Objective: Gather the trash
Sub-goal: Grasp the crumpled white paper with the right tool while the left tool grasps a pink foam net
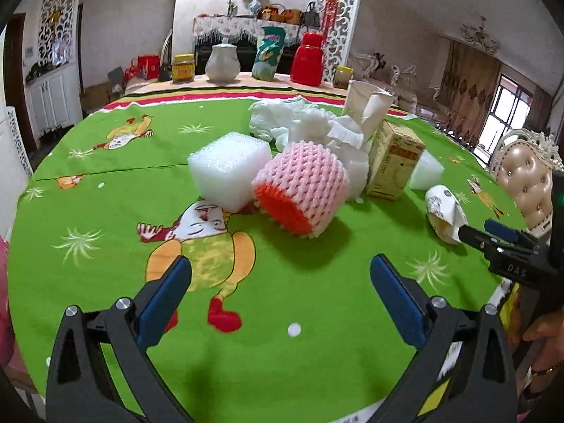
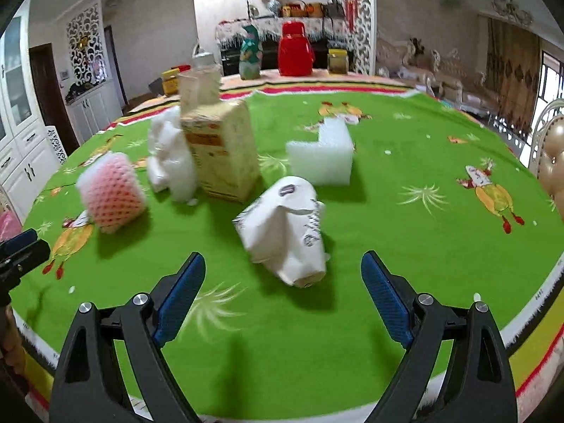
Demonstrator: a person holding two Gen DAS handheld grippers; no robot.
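A heap of trash lies on the green tablecloth [image 1: 317, 299]. A pink and orange foam net [image 1: 301, 190] lies just ahead of my open, empty left gripper [image 1: 280, 275]. A white foam block [image 1: 229, 172] sits to its left. Crumpled white tissue [image 1: 296, 123], a yellow carton [image 1: 394, 162] and a paper cup [image 1: 366, 105] stand behind. A crushed paper cup [image 2: 285, 229] lies just ahead of my open, empty right gripper [image 2: 283, 271]. The right gripper [image 1: 483, 234] also shows at the right of the left wrist view, beside that crushed cup [image 1: 444, 211].
A notched white foam piece [image 2: 320, 158] lies behind the crushed cup. At the table's far side stand a red jug [image 1: 308, 58], a white teapot [image 1: 224, 61], a snack bag [image 1: 269, 53] and jars. A padded chair [image 1: 525, 183] stands at the right edge.
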